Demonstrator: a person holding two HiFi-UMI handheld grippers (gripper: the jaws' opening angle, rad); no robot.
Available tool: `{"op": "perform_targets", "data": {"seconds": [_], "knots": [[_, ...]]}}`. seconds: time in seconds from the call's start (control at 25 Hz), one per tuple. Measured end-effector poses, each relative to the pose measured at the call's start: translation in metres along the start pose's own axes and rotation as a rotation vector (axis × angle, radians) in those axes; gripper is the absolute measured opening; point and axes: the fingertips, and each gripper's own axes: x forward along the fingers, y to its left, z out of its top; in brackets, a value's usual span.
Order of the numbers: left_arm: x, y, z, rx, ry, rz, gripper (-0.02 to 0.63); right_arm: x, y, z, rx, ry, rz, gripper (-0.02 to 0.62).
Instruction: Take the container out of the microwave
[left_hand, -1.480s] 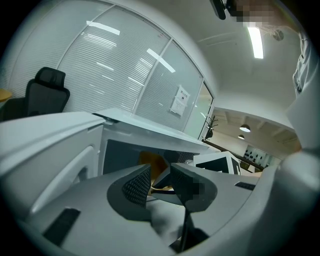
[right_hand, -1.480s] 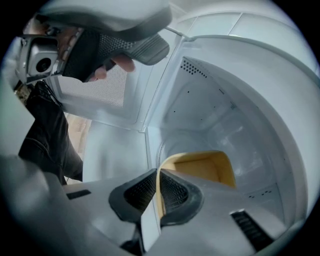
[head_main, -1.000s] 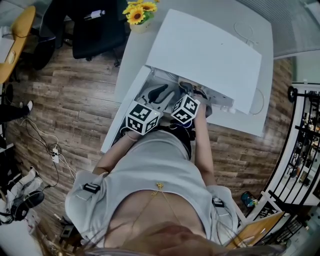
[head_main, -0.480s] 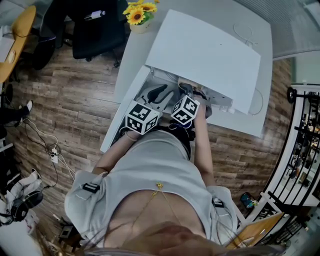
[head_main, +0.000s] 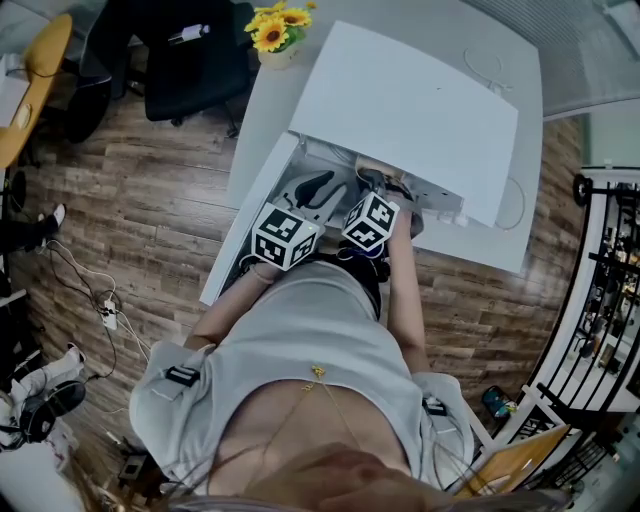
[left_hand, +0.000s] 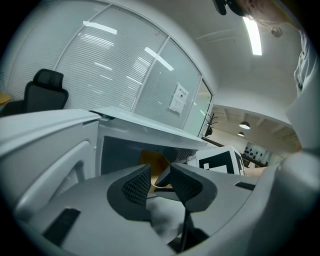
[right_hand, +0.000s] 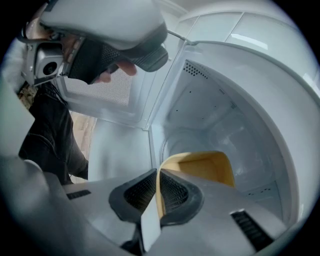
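The white microwave (head_main: 400, 110) stands on a white table, its door (head_main: 250, 200) swung open to the left. In the right gripper view, a yellow container (right_hand: 205, 167) sits in the white cavity (right_hand: 215, 115), and my right gripper (right_hand: 157, 192) is shut on its near wall. In the left gripper view, my left gripper (left_hand: 160, 182) is open with a narrow gap and nothing between its pads. It hangs in the doorway, short of the container (left_hand: 152, 162). From the head view, both marker cubes, left (head_main: 285, 235) and right (head_main: 370, 220), sit at the microwave's opening.
A vase of sunflowers (head_main: 278, 25) stands at the table's far corner. A black office chair (head_main: 190, 60) is behind it. Cables (head_main: 105, 305) lie on the wooden floor at the left. A black rack (head_main: 610, 280) stands at the right.
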Motion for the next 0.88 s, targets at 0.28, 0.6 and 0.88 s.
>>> {"op": "perform_targets", "data": {"seconds": [0.28,0.6,0.88], "knots": [[-0.0009,-0.0020,-0.0009,-0.002,0.002,-0.004,0.123,-0.0013,0.0017,-0.0003,-0.004,0.004,0.003,0.031],[-0.0013,-0.0035,-0.0016,0.001,0.002,-0.010,0.121,-0.0028,0.0008,0.0002,-0.007,0.004,0.000,0.031],[-0.0036,-0.0042,-0.0001,-0.002,-0.003,-0.014,0.121,-0.0059,0.0055,0.0005,-0.008,0.008,0.016,0.031]]}}
